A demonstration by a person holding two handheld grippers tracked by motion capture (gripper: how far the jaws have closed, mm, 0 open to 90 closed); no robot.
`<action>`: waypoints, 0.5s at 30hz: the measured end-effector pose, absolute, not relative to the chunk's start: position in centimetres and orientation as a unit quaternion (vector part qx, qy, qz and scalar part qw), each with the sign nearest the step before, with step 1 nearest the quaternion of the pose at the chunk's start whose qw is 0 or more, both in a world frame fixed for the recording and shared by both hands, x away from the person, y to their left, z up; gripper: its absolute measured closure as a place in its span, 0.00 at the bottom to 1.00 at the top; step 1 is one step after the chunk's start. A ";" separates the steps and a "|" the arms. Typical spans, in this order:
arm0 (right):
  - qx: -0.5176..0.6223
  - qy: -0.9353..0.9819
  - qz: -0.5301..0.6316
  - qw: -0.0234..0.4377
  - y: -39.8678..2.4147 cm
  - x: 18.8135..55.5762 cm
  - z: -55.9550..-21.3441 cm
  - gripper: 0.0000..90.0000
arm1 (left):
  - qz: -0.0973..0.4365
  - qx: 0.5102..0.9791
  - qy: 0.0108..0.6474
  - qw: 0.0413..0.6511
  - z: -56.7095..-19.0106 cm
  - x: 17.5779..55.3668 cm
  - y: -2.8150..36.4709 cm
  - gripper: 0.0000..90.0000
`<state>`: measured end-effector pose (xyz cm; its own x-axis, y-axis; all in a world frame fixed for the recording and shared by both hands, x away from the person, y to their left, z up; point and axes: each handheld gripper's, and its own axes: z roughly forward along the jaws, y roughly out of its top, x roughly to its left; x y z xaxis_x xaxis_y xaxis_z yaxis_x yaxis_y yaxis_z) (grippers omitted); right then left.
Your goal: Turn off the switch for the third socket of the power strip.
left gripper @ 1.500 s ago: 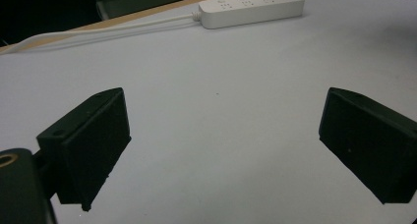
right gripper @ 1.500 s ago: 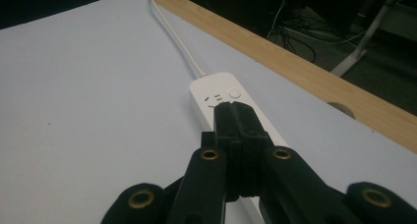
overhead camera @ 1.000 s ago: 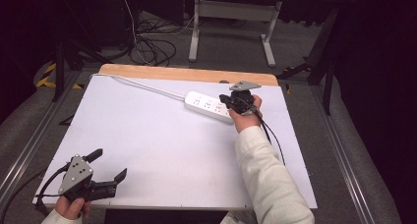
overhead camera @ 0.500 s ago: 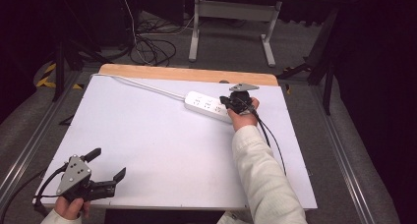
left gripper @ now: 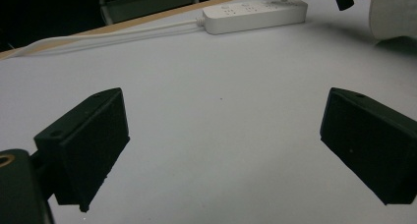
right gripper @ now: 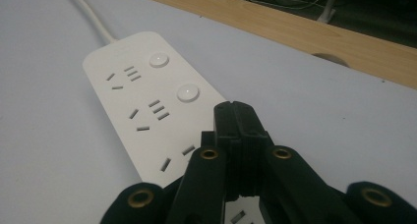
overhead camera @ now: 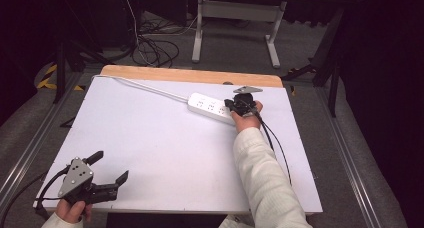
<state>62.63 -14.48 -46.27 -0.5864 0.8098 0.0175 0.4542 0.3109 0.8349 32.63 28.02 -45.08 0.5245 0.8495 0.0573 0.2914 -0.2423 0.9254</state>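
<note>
A white power strip [overhead camera: 212,107] lies on the white table top [overhead camera: 165,153] toward the back, its white cord [overhead camera: 145,88] running off to the back left. My right gripper [overhead camera: 234,105] hovers over the strip's right end, jaws shut together with nothing between them. In the right gripper view the closed tips [right gripper: 236,117] sit just above the strip [right gripper: 147,106], near its third socket and round buttons. My left gripper [overhead camera: 107,168] rests at the front left corner, jaws wide open and empty. In the left gripper view the strip [left gripper: 255,10] lies far ahead beyond its fingers [left gripper: 83,145].
A wooden board edge [overhead camera: 190,75] borders the table's back side. Metal rails [overhead camera: 30,148] run along both sides. Behind the table stand a white frame [overhead camera: 235,18] and loose cables [overhead camera: 150,48] on the grey floor.
My right gripper has sunk a little toward the power strip's right end. The left gripper has stayed where it was.
</note>
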 end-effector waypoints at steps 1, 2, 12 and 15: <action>0.404 0.782 0.427 0.207 -14.5 62.7 -46.3 1.00 | 0.292 0.731 0.391 0.477 -45.1 32.7 28.0 0.05; 0.403 0.783 0.426 0.207 -14.4 62.7 -46.4 1.00 | 0.292 0.732 0.391 0.475 -45.1 32.7 28.0 0.05; 0.395 0.788 0.419 0.219 -14.0 62.8 -46.9 1.00 | 0.288 0.734 0.391 0.475 -45.2 32.9 27.8 0.05; 0.391 0.788 0.418 0.225 -13.9 62.7 -47.1 1.00 | 0.289 0.736 0.389 0.473 -45.2 32.9 27.8 0.05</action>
